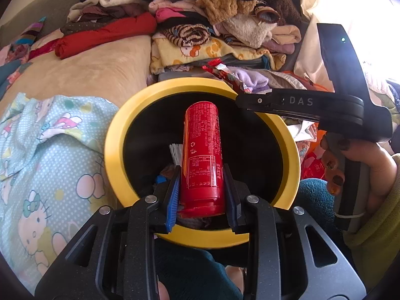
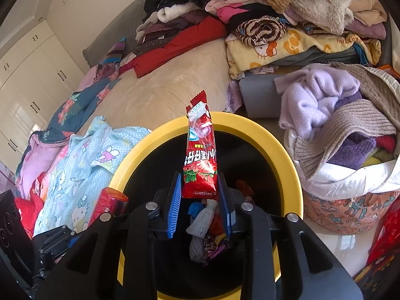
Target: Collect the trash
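Observation:
My left gripper (image 1: 202, 187) is shut on a red cylindrical can (image 1: 202, 150), held lengthwise over the open mouth of a yellow-rimmed black bin (image 1: 112, 135). My right gripper (image 2: 198, 192) is shut on a red strawberry snack wrapper (image 2: 200, 160), which stands up over the same bin (image 2: 287, 155). In the left wrist view the right gripper (image 1: 241, 100) reaches in from the right above the bin's far rim, held by a hand (image 1: 360, 172). Wrappers and white foam netting (image 2: 203, 218) lie at the bottom of the bin. The red can (image 2: 110, 203) shows at lower left in the right wrist view.
The bin stands beside a bed with a beige cover (image 1: 95, 70). A light blue cartoon-print blanket (image 1: 45, 155) lies left of it. Piled clothes (image 1: 200, 20) fill the far side. A fabric basket of knitwear (image 2: 350, 145) sits right of the bin.

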### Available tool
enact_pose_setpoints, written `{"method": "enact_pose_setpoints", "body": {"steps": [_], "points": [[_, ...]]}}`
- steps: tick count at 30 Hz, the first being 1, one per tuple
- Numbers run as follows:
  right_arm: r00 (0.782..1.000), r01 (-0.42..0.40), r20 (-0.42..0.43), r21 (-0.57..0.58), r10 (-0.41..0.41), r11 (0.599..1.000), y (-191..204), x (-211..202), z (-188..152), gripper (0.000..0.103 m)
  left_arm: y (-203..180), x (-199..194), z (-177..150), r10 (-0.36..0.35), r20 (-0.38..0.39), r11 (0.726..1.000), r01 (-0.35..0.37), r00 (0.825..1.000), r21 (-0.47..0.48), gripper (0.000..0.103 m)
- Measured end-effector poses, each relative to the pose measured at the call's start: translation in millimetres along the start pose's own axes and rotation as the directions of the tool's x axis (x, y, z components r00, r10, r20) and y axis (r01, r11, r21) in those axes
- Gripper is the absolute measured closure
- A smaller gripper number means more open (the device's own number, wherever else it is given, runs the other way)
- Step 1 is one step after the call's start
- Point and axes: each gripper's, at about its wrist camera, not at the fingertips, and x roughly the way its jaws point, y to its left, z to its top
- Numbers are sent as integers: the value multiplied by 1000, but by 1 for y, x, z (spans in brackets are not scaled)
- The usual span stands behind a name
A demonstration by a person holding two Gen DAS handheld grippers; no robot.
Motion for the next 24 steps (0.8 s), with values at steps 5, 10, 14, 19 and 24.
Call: {"method": "enact_pose_setpoints", "body": {"steps": [5,10,14,19,24], "points": [[1000,-5,-3,12,5,1000,-4,0,0,75,0,7,3,3,-19,1000,-3,1000,-6,79],[1000,-1,-6,16,1,1000,-4,1,0,72,-2,15,7,12,-36,1000,-12,999,0,79],[1000,2,0,19,-2,1000,-6,-1,1,69,-4,18,11,8,-37,1000,-8,999,0,72],[1000,4,16,29,-5,1000,-8,-6,3,63,-1,14,13,20,-16,1000,-20,1000,-18,52],[999,8,33,5,-9,1000,-2,-14,5,51,10,3,12,54,12,997,-53,998,-61,25]]}}
